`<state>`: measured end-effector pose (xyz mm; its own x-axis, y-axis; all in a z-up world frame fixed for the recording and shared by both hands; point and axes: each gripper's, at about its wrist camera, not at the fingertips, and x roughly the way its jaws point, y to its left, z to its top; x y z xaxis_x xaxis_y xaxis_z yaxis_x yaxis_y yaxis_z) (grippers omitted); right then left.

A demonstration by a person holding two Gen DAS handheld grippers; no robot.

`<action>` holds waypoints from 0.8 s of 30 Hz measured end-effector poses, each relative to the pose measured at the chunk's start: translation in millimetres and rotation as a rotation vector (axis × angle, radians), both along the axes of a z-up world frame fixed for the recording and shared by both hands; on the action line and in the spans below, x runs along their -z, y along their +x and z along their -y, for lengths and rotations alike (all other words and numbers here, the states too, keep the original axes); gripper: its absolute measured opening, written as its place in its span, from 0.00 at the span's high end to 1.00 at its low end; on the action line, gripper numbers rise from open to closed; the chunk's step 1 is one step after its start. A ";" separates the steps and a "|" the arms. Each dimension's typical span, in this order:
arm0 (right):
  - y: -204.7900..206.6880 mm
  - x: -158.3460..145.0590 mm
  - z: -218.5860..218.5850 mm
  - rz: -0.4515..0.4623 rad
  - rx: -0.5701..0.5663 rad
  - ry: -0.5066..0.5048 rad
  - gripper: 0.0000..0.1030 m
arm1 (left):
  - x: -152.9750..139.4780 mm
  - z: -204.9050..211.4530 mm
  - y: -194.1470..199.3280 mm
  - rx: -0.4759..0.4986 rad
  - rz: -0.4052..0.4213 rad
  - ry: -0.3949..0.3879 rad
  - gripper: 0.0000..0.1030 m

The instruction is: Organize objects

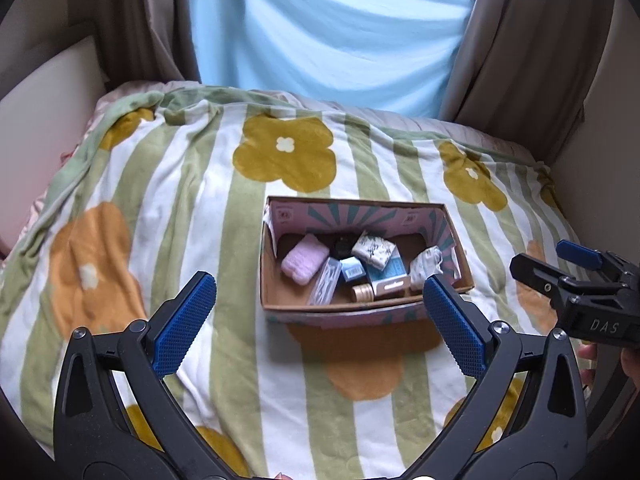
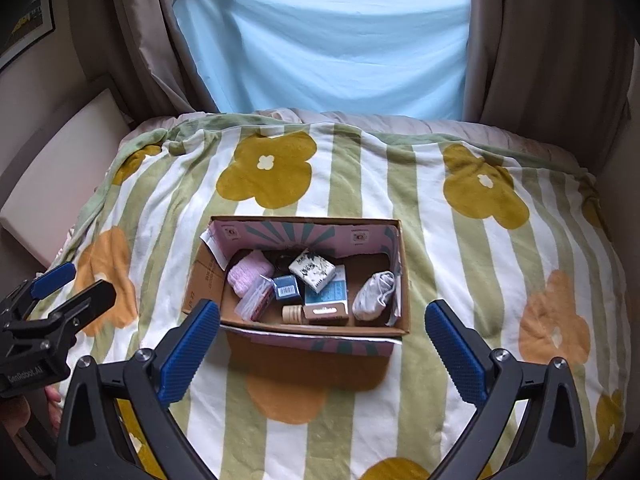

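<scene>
An open cardboard box [image 1: 276, 300] [image 2: 404, 280] with a pink patterned lining sits on the flowered blanket. Inside lie a pink knitted cloth [image 1: 303, 263] [image 2: 249, 274], a black-and-white patterned pack [image 1: 374, 249] [image 2: 312, 270], a small blue box [image 1: 354, 270] [image 2: 286, 287], a clear packet [image 1: 326, 286] [image 2: 254, 300], a tan spool [image 1: 362, 292] [image 2: 292, 314] and a rolled white sock [image 1: 425, 266] [image 2: 376, 294]. My left gripper [image 1: 318, 292] is open and empty above the box's near edge. My right gripper [image 2: 322, 320] is open and empty, also before the box.
The green-striped blanket [image 1: 192, 208] [image 2: 460, 264] with yellow and orange flowers covers the bed. A blue sheet [image 1: 328, 40] and brown curtains [image 1: 520, 48] hang behind. A cream headboard panel [image 1: 44, 92] stands at the left. The right gripper also shows in the left wrist view [image 1: 552, 264].
</scene>
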<state>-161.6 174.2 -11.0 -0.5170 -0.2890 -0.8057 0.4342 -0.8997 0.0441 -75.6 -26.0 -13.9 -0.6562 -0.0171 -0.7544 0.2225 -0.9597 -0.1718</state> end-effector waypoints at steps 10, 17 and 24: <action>6.2 13.5 -14.8 -0.001 0.056 0.022 0.01 | 18.5 -7.9 -5.0 0.003 0.028 0.042 0.00; 4.2 13.9 -17.3 -0.009 0.071 0.016 0.01 | 20.3 -10.9 -11.2 0.012 0.037 0.024 0.00; 3.0 14.7 -16.6 -0.013 0.077 0.023 0.01 | 21.6 -11.0 -15.7 0.019 0.040 0.024 0.00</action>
<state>-158.6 190.8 -25.7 -0.5474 -0.2297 -0.8047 0.3642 -0.9311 0.0181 -91.3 -15.0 -35.5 -0.6257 0.0134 -0.7800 0.2117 -0.9594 -0.1864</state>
